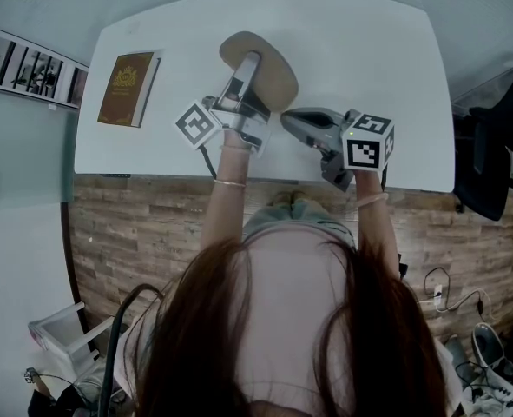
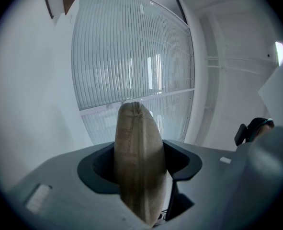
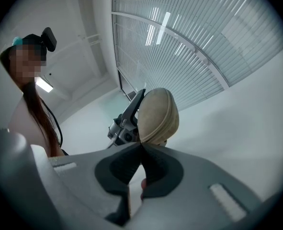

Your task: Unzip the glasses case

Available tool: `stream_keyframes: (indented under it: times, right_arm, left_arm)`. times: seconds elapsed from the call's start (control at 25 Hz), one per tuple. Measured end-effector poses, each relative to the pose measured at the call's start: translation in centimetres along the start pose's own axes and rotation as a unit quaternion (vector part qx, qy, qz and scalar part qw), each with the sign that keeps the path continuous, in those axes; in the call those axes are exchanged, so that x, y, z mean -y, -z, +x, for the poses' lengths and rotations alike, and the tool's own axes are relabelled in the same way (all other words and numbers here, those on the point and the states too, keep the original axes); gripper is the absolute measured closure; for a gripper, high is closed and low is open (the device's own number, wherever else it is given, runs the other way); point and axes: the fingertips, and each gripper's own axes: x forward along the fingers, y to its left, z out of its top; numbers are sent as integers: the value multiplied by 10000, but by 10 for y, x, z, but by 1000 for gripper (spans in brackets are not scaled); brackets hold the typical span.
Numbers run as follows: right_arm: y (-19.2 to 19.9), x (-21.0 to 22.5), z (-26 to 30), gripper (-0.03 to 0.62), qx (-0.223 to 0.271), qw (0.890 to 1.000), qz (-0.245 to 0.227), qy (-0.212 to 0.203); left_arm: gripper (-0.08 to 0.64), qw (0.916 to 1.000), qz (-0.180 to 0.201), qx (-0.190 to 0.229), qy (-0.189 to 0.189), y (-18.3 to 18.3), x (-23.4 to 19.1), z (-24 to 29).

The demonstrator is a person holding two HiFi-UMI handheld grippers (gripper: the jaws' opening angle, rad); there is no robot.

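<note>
Two grippers meet over a white, round-cornered table point(image 1: 360, 50). The left gripper point(image 1: 250, 66) is clamped across the tan glasses case point(image 1: 279, 81), and the right gripper point(image 1: 289, 120) has its jaws pressed together, tips against the case's near end; whether they pinch the zip pull cannot be made out. Well to the left of the left gripper a brown book point(image 1: 128, 88) lies flat on the table, a wood-plank floor point(image 1: 152, 224) runs beneath, a dark chair point(image 1: 499, 146) stands off to the right gripper's right, and slatted blinds point(image 2: 131, 47) fill the wall beyond the left gripper.
</note>
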Motion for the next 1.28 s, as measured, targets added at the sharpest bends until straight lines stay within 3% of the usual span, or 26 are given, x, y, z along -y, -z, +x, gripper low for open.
stream_keyframes:
  times: [0.24,0.56,0.8,1.0,1.28]
  right_arm:
    - [1,2,4,588,55,10000,32,58]
    - [4,13,1,581,428,9978,224,449]
    - [7,18,0,541,398,9968,259,644]
    - [3,22,-2,541,509,9947,234,868]
    - [-4,30,-10,544,561,9883,-28,1418]
  left_arm:
    - [279,9997,202,-60,-78,1,0,1]
    - [278,9954,888,-244,-251,7,-1,4]
    - [278,9889,1354,-338,-518,4,-9,-1]
    - [278,9694,2286,-530,-727,-9,-8,-9]
    - [278,9536,2827,-765,-694,-6,2,-12]
